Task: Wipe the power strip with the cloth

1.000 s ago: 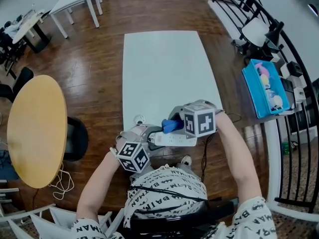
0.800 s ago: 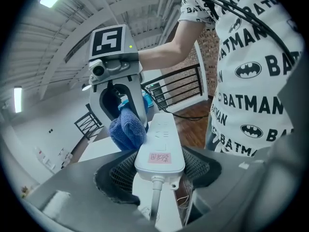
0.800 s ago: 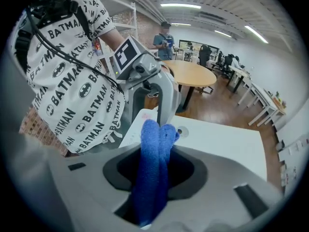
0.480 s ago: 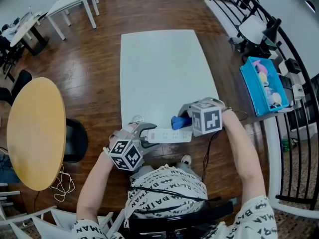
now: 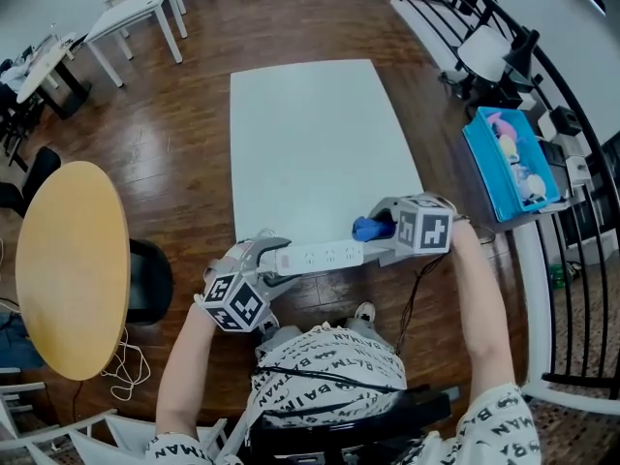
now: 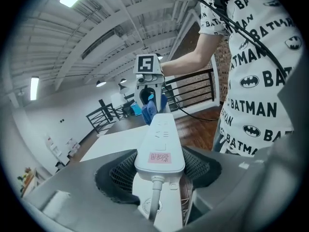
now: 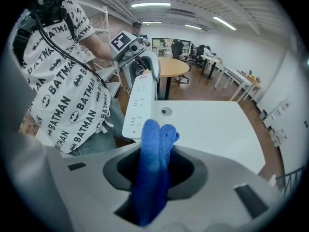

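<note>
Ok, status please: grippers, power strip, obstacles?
Left gripper shut on power strip. Right gripper shut on blue cloth, by strip's far end. No obstacle seen.

Bright, even light from ceiling strip lamps (image 7: pixel 150 5). Strong fisheye distortion bends all edges; gripper views vignette dark at corners.

The head view looks steeply down over the left tool (image 5: pixel 274 258) and right tool (image 5: pixel 380 231), while each tool's camera sits close behind its jaws, facing the other tool along the power strip (image 5: pixel 323 256) all three views share.
</note>
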A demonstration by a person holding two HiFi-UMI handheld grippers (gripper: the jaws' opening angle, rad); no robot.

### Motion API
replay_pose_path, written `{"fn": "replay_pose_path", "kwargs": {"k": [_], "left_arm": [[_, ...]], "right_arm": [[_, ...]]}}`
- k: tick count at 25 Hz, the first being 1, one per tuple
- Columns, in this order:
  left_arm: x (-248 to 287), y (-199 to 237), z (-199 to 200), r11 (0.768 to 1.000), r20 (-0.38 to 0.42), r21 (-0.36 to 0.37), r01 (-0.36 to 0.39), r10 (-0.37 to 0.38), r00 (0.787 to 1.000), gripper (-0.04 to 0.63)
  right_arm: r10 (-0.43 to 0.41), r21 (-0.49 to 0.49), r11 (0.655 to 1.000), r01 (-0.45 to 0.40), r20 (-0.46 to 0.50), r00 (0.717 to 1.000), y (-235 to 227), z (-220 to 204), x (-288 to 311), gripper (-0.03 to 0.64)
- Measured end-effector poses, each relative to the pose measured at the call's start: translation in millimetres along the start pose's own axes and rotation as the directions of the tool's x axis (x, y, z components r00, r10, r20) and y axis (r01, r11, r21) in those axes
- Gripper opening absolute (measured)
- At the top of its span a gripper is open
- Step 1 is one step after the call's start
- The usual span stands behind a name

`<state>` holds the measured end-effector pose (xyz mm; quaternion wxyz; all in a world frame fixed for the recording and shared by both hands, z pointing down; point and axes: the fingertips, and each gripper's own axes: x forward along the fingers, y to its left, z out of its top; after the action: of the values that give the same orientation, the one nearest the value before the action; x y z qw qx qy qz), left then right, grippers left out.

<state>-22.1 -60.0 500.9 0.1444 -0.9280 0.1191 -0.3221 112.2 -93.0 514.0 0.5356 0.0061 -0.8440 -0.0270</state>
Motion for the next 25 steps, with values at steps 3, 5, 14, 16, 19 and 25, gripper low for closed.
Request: {"fn": "replay_pose_path", "kwargs": {"k": [3,5,14,16,19,25], "left_arm": [[-0.1,10.7,-2.9,0.998,-0.004,-0.033,-0.051,0.051,0.999,0.287],[-2.3,18.1,-3.8,0.995,0.005,-0.064,-0.077,0.077,0.997,0.287],[-2.1,31.8,-6.2,0.981,0.015,-0.119,-0.150,0.153,0.988,0.287],[-0.3,36.7,-5.7,0.972,0.018,-0.149,-0.180,0.184,0.983,0.287],[3.9,41.9,-6.3,0.959,0.015,-0.186,-0.216,0.222,0.975,0.287],[12.8,48.3,-3.7,0.933,0.019,-0.254,-0.255,0.269,0.963,0.286]], "right_arm": [[-0.049,0.037,0.998,0.048,0.032,0.998,-3.7,-2.9,-4.6,0.138],[-0.078,0.055,0.996,0.075,0.052,0.996,-4.4,-1.3,-6.2,0.138],[-0.184,0.131,0.976,0.172,0.080,0.980,-2.7,3.6,-7.8,0.138],[-0.217,0.160,0.966,0.201,0.089,0.972,-4.1,4.1,-7.6,0.138],[-0.273,0.221,0.943,0.247,0.097,0.957,-9.6,3.4,-7.2,0.137],[-0.330,0.324,0.905,0.275,0.127,0.935,-15.1,9.7,-3.2,0.137]]}}
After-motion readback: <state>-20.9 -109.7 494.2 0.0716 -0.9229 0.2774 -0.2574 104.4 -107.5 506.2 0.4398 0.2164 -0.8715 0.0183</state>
